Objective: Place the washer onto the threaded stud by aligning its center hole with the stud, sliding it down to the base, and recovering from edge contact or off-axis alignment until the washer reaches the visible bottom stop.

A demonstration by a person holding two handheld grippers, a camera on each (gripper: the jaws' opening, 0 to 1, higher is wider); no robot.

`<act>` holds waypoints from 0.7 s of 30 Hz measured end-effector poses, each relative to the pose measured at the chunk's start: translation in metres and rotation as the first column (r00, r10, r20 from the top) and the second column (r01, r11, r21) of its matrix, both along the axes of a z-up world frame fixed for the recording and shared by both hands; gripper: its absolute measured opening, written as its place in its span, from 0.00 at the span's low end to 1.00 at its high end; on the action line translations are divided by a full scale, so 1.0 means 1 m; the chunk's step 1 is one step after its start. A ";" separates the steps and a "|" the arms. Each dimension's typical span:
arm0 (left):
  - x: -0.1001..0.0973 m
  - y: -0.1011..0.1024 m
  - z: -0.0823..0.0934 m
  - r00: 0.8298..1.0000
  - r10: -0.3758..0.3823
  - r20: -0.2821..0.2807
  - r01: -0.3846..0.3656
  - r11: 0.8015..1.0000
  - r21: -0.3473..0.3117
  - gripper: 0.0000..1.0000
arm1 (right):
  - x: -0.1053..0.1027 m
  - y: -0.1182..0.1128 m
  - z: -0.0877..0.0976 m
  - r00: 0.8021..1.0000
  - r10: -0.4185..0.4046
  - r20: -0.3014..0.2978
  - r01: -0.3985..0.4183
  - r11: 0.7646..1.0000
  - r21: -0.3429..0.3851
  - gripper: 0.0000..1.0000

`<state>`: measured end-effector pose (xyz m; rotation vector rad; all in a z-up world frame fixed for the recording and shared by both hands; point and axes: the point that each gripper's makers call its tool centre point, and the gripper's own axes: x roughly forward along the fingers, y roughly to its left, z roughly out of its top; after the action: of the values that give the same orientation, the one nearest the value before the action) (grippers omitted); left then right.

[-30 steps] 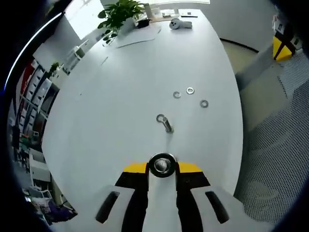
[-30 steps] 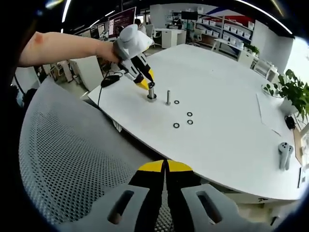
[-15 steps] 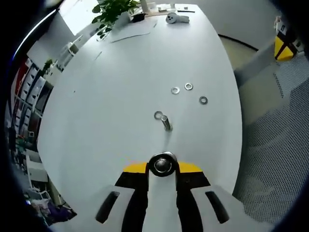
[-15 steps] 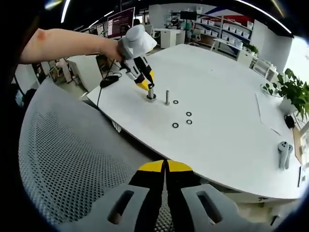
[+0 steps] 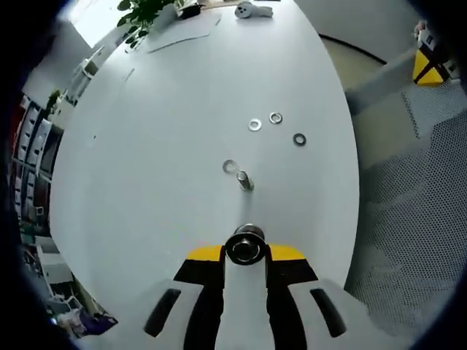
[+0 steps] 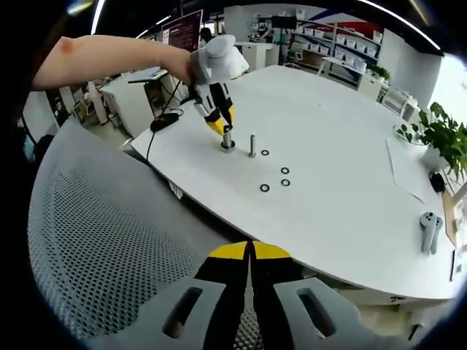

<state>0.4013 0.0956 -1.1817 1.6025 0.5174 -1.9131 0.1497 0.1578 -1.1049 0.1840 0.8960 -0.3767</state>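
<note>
- Left gripper (image 5: 246,251) clamping a washer (image 5: 245,246) low-centre, on a threaded stud (image 6: 228,138).
- Second stud (image 5: 244,180) standing mid-frame, loose washers (image 5: 275,118) lying beyond.
- Right gripper (image 6: 249,257) sitting clenched, gripping nothing, over a mesh chair (image 6: 102,240).

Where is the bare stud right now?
In the left gripper view the bare stud stands upright on the white table, just beyond the left tool, with one loose washer lying beside it.

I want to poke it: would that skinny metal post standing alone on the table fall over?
Probably yes: the bare stud stands tall and thin on the white table, so a sideways push likely tips it. Being round, it may then roll.
</note>
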 end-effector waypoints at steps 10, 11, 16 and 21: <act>-0.005 0.007 -0.017 0.994 -0.069 0.081 0.064 0.996 0.070 0.19 | 0.000 -0.001 0.000 1.000 -0.005 0.000 0.005 1.000 -0.001 0.04; -0.003 0.007 -0.021 0.994 -0.068 0.085 0.061 0.995 0.077 0.19 | 0.000 -0.001 0.000 1.000 -0.005 -0.001 0.005 1.000 -0.001 0.04; -0.007 0.009 -0.024 0.994 -0.070 0.086 0.062 0.994 0.091 0.19 | 0.000 0.000 0.000 1.000 -0.006 -0.004 0.006 1.000 0.001 0.04; -0.008 0.011 -0.027 0.993 -0.070 0.095 0.060 0.993 0.104 0.19 | 0.000 -0.001 0.000 1.000 -0.002 -0.004 0.002 1.000 0.001 0.04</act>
<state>0.3937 0.1066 -1.2086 1.7886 0.5339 -1.8699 0.1497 0.1572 -1.1050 0.1850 0.9003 -0.3788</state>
